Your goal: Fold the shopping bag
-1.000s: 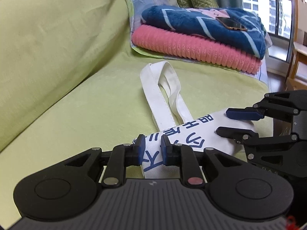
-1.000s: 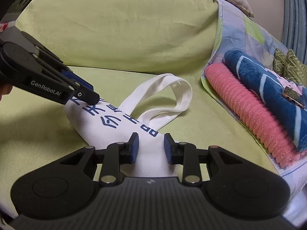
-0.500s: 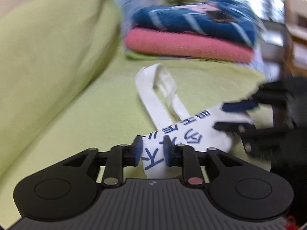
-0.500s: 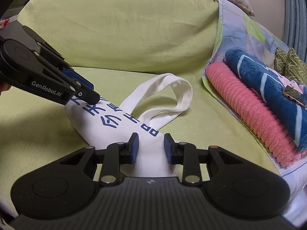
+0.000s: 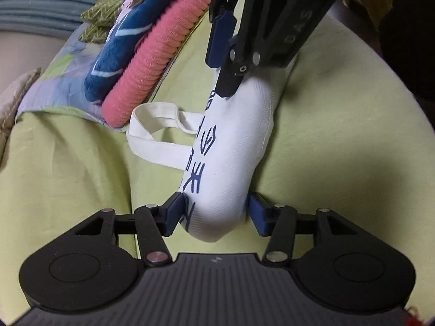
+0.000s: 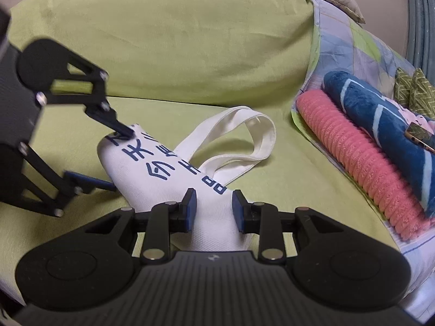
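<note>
A white shopping bag [image 5: 233, 146] with blue lettering lies folded into a narrow strip on a green sofa; its two handles [image 5: 155, 125] loop out to the left. My left gripper [image 5: 214, 213] is open, its jaws wide on either side of the near end of the bag. My right gripper [image 6: 213, 210] is open around the other end of the bag [image 6: 174, 168], fingers straddling the strip. Each gripper shows in the other's view: the right one [image 5: 225, 62] at the top, the left one [image 6: 114, 160] at the left.
A pink ribbed blanket [image 6: 361, 163] and a blue blanket [image 6: 386, 125] are stacked on a patterned sheet [image 6: 339, 35] to the right, with a phone [image 6: 420, 135] on top. The sofa backrest [image 6: 168, 43] rises behind the bag. Green seat [image 5: 339, 149] surrounds the bag.
The left gripper has swung round to face along the bag and opened wide around its end. The right gripper has stayed in place and is as open as before.
</note>
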A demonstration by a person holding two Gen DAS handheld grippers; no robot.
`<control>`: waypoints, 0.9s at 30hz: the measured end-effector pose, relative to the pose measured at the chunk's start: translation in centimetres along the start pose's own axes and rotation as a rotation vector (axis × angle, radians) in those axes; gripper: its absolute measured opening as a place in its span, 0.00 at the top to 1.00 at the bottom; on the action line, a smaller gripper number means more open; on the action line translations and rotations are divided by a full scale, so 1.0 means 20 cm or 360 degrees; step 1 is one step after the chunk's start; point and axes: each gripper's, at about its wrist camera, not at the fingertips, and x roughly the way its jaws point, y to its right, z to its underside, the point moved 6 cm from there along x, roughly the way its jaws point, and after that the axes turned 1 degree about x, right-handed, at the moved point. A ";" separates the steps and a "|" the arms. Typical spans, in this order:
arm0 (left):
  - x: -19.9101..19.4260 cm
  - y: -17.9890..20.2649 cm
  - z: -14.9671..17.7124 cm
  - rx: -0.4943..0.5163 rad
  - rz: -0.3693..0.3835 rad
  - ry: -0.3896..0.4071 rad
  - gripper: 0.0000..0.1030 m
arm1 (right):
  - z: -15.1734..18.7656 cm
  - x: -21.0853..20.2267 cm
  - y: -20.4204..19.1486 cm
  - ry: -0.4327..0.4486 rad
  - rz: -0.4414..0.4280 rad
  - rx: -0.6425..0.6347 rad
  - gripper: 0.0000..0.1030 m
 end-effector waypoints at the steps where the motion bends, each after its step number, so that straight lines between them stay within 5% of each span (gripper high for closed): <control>1: 0.01 0.00 0.00 0.0005 0.0001 0.0000 0.47 | -0.01 0.00 0.01 0.0001 -0.0021 0.0008 0.74; 4: 0.01 0.00 0.02 0.0017 0.0005 0.0002 0.47 | -0.04 0.01 0.05 0.0002 -0.0112 -0.0015 0.73; 10: 0.02 -0.01 0.02 0.0030 0.0008 0.0001 0.47 | -0.12 -0.09 0.09 0.0068 -0.0411 -0.0336 0.35; 15: 0.02 -0.01 0.02 0.0025 0.0022 0.0013 0.47 | -0.04 -0.06 0.00 -0.0002 -0.0480 -0.0809 0.39; 21: 0.04 -0.04 0.03 0.0017 0.0060 0.0030 0.47 | 0.09 0.02 -0.10 0.0037 -0.0317 -0.1306 0.47; 24: 0.05 -0.06 0.03 -0.0010 0.0090 0.0035 0.47 | 0.10 0.07 -0.09 0.0066 -0.0303 -0.1264 0.49; 27: 0.04 -0.09 0.03 -0.0040 0.0133 0.0036 0.47 | 0.04 0.11 -0.05 -0.0050 -0.0369 -0.0954 0.50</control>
